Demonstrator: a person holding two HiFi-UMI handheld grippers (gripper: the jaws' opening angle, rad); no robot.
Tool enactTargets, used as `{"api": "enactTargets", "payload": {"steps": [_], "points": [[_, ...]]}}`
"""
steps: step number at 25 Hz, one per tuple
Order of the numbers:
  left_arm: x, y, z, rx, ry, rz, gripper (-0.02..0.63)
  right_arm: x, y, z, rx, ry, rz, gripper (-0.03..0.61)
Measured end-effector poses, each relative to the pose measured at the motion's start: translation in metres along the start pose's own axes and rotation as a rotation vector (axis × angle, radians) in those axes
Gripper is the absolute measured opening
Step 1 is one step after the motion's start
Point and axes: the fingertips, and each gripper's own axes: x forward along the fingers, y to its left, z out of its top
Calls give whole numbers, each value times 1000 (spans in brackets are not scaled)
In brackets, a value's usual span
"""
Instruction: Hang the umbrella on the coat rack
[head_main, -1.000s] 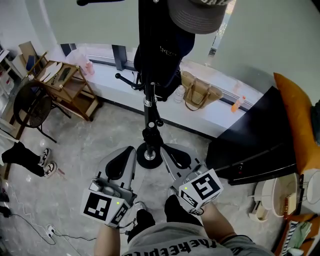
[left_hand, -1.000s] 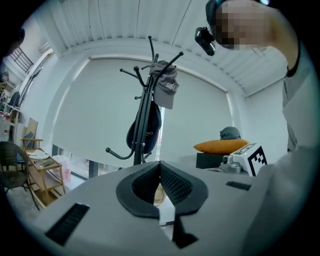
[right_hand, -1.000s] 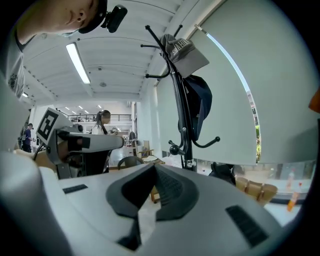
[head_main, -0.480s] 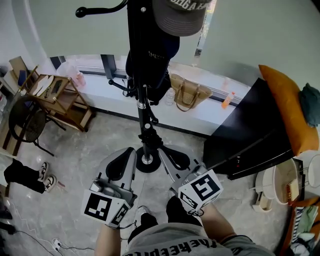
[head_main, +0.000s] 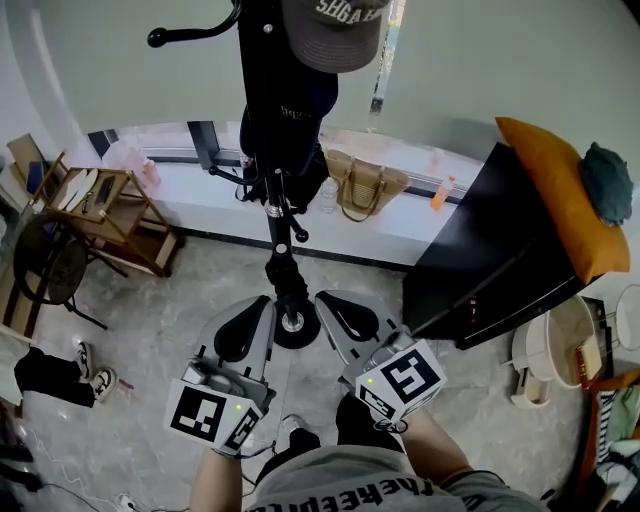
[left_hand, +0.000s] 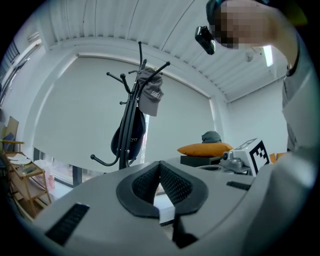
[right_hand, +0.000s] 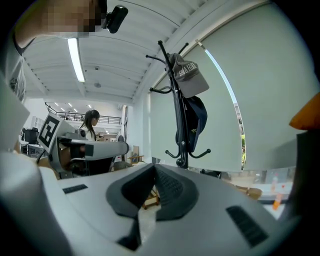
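Observation:
A black coat rack stands straight ahead on a round base. A grey cap hangs at its top and a dark navy item with white print hangs below it. I cannot make out an umbrella anywhere. My left gripper and right gripper are held side by side just in front of the base, both shut and empty. In the left gripper view the rack rises beyond the shut left gripper. The right gripper view shows the rack beyond the shut right gripper.
A tan handbag and an orange bottle sit on the window sill. A wooden stand and a black chair are at the left. A black cabinet with an orange cushion is at the right. A person stands far off.
The head view has tipped up, so more of the rack's top hooks and cap shows and the rack sits further left. Both grippers stay shut, side by side.

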Motion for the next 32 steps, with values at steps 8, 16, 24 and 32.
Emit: {"api": "enactTargets", "payload": {"steps": [8, 16, 24, 32], "points": [[-8, -8, -1, 5, 0, -32, 15, -7, 11, -2, -1, 1, -17, 11], [-19, -9, 0, 10, -2, -38, 15, -9, 24, 2, -8, -5, -15, 11], [-32, -9, -4, 6, 7, -39, 15, -10, 37, -2, -5, -2, -18, 11], [-45, -9, -6, 4, 6, -38, 15, -14, 48, -5, 0, -1, -28, 11]]}}
